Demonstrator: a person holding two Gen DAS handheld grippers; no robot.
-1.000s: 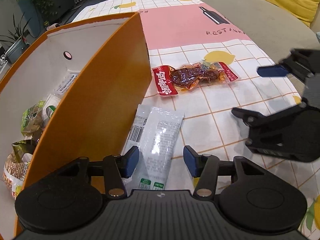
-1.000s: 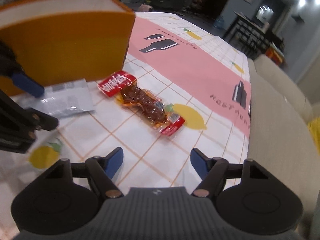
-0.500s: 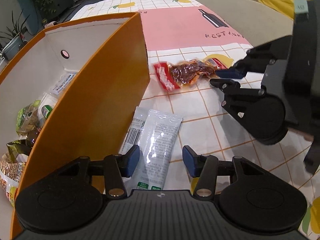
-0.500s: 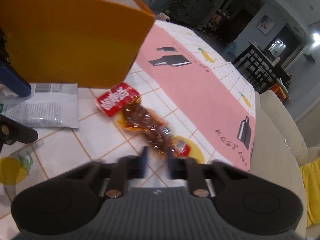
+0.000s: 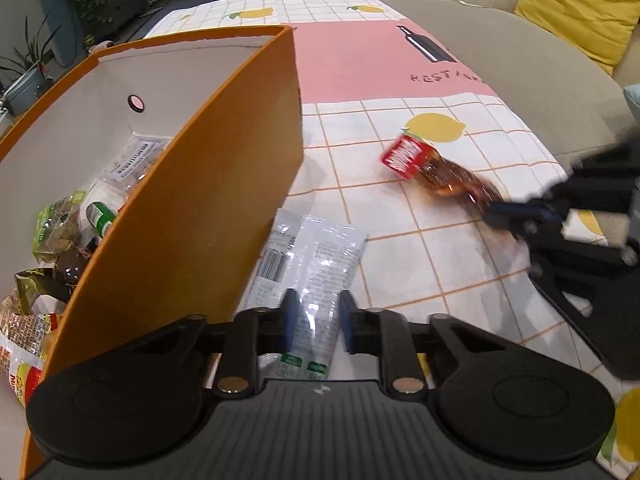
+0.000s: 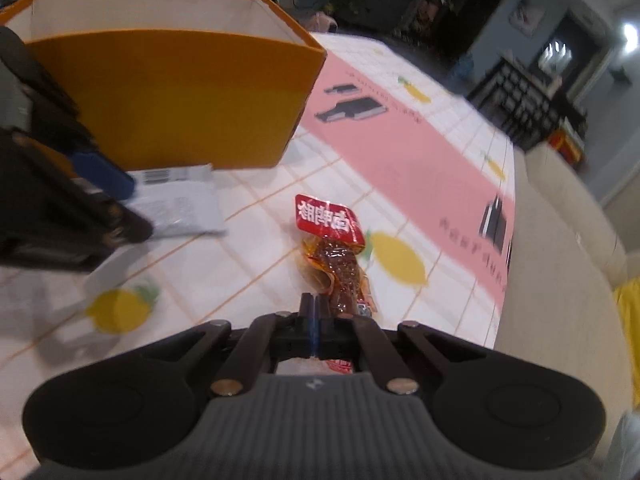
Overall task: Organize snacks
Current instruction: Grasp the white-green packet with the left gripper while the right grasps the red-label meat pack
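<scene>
A red and brown meat snack pack [image 6: 332, 256] hangs from my right gripper [image 6: 316, 320], which is shut on its near end; the pack also shows lifted above the tablecloth in the left wrist view [image 5: 436, 168]. A silver-white pouch [image 5: 308, 264] lies flat beside the orange box [image 5: 208, 200]. My left gripper [image 5: 316, 320] sits low over the pouch's near end, fingers narrowly apart on either side of it. The box holds several snack packs [image 5: 60, 232]. The pouch also shows in the right wrist view [image 6: 176, 204].
The table has a checked cloth with lemons [image 5: 434, 128] and a pink band [image 5: 360, 64]. A beige sofa [image 5: 540, 72] with a yellow cushion [image 5: 576, 4] runs along the right edge. Plants [image 5: 24, 60] stand at the far left.
My right gripper has closed on the meat snack pack, lifted it and pulled it to the right. My left gripper's fingers have narrowed around the silver-white pouch.
</scene>
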